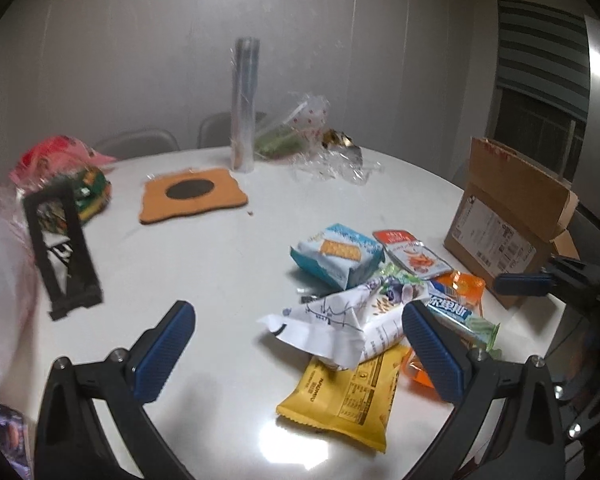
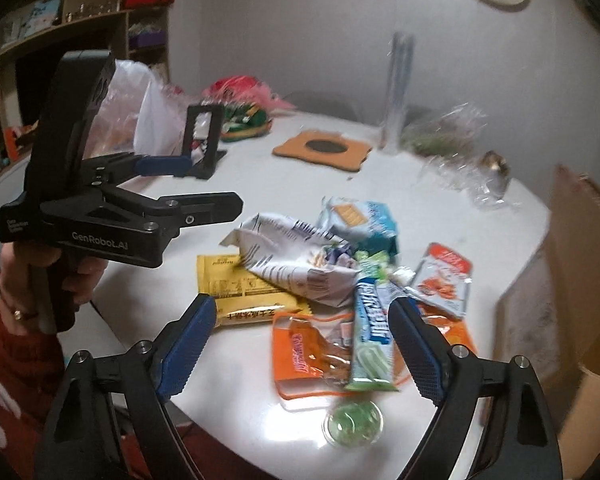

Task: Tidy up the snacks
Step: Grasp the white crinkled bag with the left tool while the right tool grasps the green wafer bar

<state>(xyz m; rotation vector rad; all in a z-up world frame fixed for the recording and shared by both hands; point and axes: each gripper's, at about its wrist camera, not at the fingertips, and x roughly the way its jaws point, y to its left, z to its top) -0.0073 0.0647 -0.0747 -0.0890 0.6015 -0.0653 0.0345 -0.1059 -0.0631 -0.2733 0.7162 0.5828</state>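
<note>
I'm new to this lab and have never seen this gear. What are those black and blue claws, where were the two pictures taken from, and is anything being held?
They are hand-held grippers, one per hand, each carrying a camera looking along its fingers. The left gripper films one picture, the right gripper the other. Both are open and hold nothing. On the white table lies a snack pile: a yellow packet, a blue cracker box, an orange pouch. A cardboard box stands beside them.
</note>
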